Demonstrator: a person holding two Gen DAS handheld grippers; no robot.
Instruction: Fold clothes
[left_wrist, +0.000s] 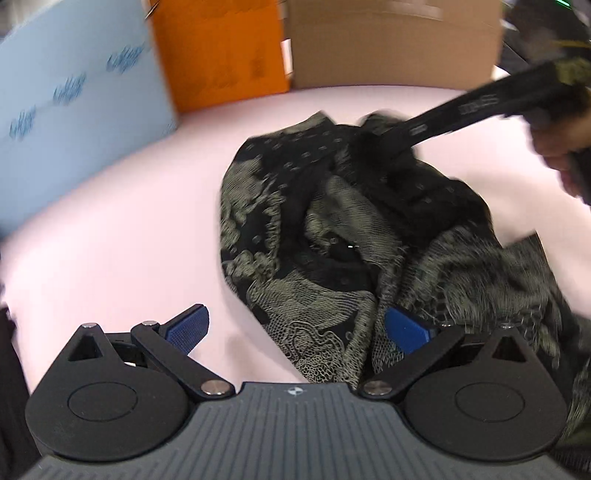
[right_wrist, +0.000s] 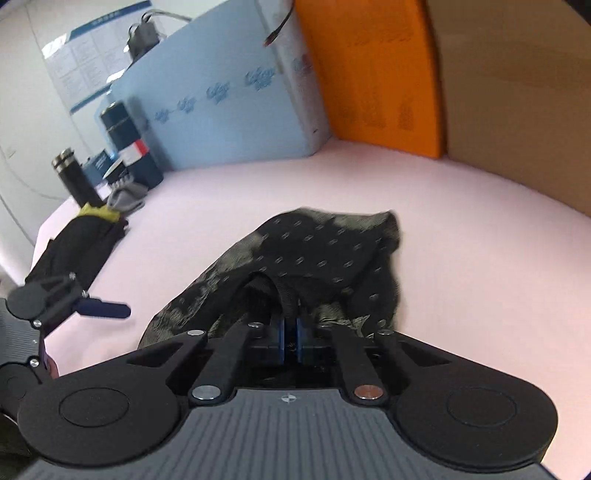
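One crumpled black-and-olive garment (left_wrist: 343, 236) lies on the pink surface (left_wrist: 110, 229): right gripper (right_wrist: 290, 334) jaws seemingly pinch its fabric, left gripper (left_wrist: 295, 328) jaws gape wide.

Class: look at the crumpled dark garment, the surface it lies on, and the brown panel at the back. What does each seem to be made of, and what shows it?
Garment: thin woven or lace-like fabric, matte; soft crumples, olive net pattern on black.
Surface: pale pink, smooth, matte; possibly foam or a sheet, unclear.
Brown panel: probably cardboard; flat, dull tan.
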